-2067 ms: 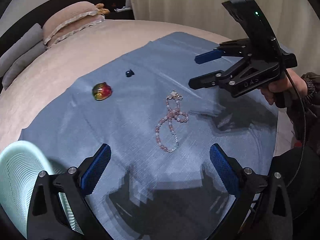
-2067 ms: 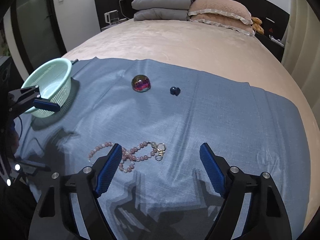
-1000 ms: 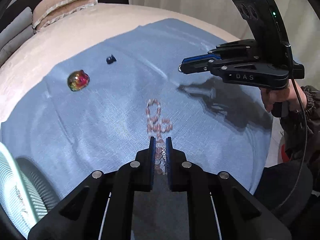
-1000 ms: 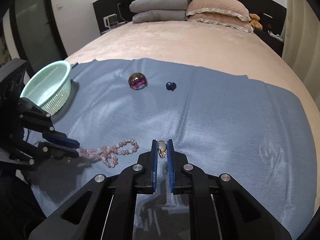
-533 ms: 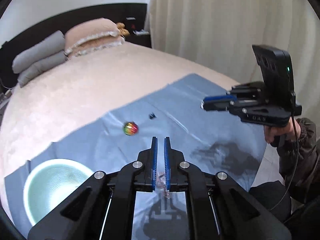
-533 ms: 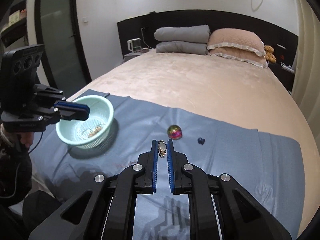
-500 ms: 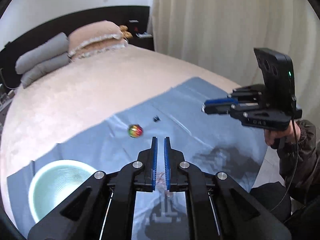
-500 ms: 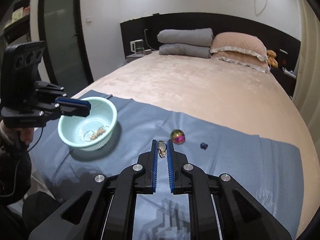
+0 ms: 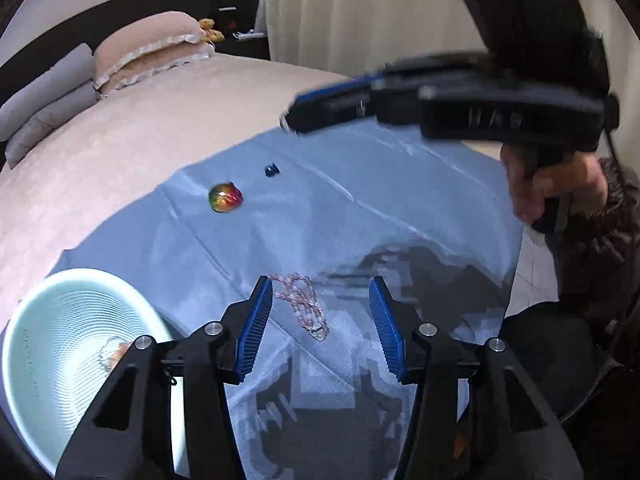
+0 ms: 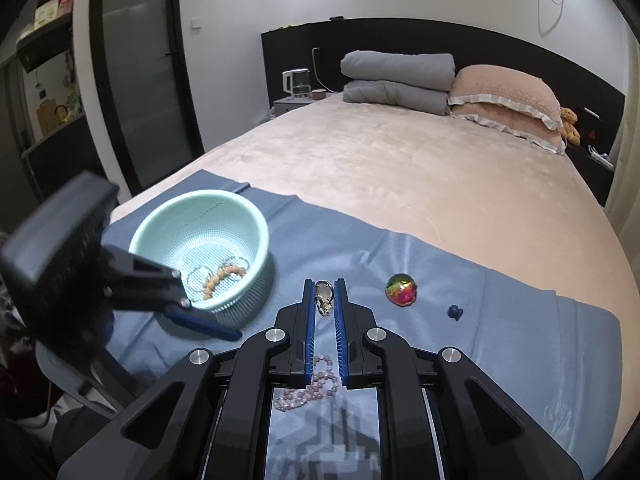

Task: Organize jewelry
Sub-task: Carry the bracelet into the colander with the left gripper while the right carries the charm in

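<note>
A pink bead necklace (image 9: 303, 300) lies on the blue cloth (image 9: 360, 200) between the fingers of my open left gripper (image 9: 320, 328); it also shows in the right wrist view (image 10: 316, 388). My right gripper (image 10: 324, 296) is shut on a small silver pendant (image 10: 323, 297), held high above the cloth; it appears blurred in the left wrist view (image 9: 292, 120). A mint basket (image 10: 200, 248) with bracelets inside stands at the left; it also shows in the left wrist view (image 9: 52, 320). A rainbow ball (image 10: 401, 289) and a small dark blue piece (image 10: 455, 312) lie on the cloth.
The cloth covers the foot of a beige bed (image 10: 400, 168) with grey and pink pillows (image 10: 504, 96) at the headboard. A nightstand with a kettle (image 10: 298, 82) and a dark door stand at the left. The bed's edge and floor (image 9: 532, 280) are at my right.
My left gripper has opened and let the bead necklace drop onto the cloth. The right gripper, still shut on the pendant, has swung closer over the cloth.
</note>
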Motion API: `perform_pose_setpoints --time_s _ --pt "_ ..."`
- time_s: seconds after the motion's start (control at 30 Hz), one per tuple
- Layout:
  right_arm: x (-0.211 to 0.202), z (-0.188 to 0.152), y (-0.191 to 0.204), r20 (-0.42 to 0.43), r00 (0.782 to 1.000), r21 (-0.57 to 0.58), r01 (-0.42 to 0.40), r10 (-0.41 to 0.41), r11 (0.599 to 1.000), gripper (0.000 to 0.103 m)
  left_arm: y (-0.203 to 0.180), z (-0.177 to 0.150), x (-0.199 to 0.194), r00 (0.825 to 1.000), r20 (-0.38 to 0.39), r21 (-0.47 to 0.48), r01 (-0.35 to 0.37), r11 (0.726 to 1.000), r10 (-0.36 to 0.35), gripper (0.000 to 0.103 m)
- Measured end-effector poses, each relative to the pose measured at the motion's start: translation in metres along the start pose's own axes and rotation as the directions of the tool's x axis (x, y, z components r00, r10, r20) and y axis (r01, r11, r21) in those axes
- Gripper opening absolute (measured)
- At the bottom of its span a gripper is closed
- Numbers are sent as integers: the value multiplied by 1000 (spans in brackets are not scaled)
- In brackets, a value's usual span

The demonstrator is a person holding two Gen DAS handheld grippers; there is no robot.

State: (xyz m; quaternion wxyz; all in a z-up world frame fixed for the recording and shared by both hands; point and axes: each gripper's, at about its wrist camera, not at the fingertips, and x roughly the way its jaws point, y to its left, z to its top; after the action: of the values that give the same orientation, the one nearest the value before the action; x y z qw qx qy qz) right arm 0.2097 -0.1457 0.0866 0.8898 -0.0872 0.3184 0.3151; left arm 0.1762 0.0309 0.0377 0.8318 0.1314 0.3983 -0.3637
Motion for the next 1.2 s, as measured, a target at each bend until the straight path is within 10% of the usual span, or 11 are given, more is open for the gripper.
perform_pose_setpoints --time_s 0.27,0.4,1.2 --pt "-12 -9 -23 -12 999 36 41 -40 999 9 -3 -18 81 995 -96 -43 11 999 -15 51" --pt "-12 -14 -25 -25 999 42 40 -39 998 9 -4 -29 105 988 -155 -46 -32 998 25 16" --pt "-10 20 28 13 999 -30 -35 35 999 9 33 -12 -44 979 38 -107 -195 975 200 3"
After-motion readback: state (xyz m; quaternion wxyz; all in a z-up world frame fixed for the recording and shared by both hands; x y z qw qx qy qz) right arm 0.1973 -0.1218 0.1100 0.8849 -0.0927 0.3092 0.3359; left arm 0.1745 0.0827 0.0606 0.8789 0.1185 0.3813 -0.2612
